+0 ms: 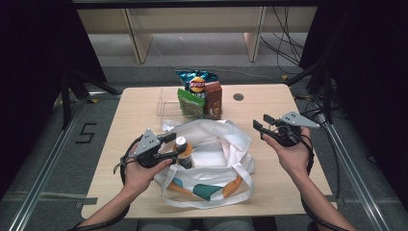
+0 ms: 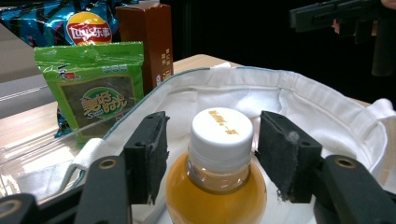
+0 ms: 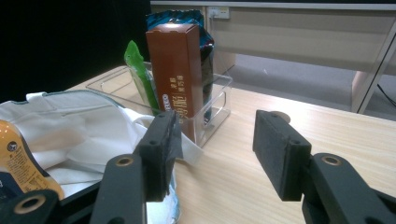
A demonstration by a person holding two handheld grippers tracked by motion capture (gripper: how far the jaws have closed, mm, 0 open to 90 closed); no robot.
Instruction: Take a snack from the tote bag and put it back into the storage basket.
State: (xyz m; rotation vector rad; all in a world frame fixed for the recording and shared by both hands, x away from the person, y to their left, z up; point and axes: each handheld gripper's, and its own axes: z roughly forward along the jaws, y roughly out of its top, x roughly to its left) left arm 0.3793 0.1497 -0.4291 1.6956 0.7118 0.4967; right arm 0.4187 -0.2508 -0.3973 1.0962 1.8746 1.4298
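A bottle of orange drink [image 1: 183, 153] with a white cap stands upright inside the mouth of a white tote bag [image 1: 226, 144] on the table. My left gripper [image 1: 177, 145] reaches around its neck. In the left gripper view the cap of the bottle [image 2: 219, 158] sits between the pads, with a clear gap on the left and a narrow one on the right. The jaws are open. My right gripper [image 1: 260, 121] hovers over bare table to the right of the bag, open with nothing between its pads [image 3: 280, 149].
A clear bin [image 1: 166, 103] at the back of the table holds a brown carton [image 1: 213, 98], a green snack packet [image 1: 190, 102] and a blue chips bag [image 1: 196, 79]. The tote's handles [image 1: 207, 199] trail toward the front edge. A round grommet [image 1: 238, 96] sits back right.
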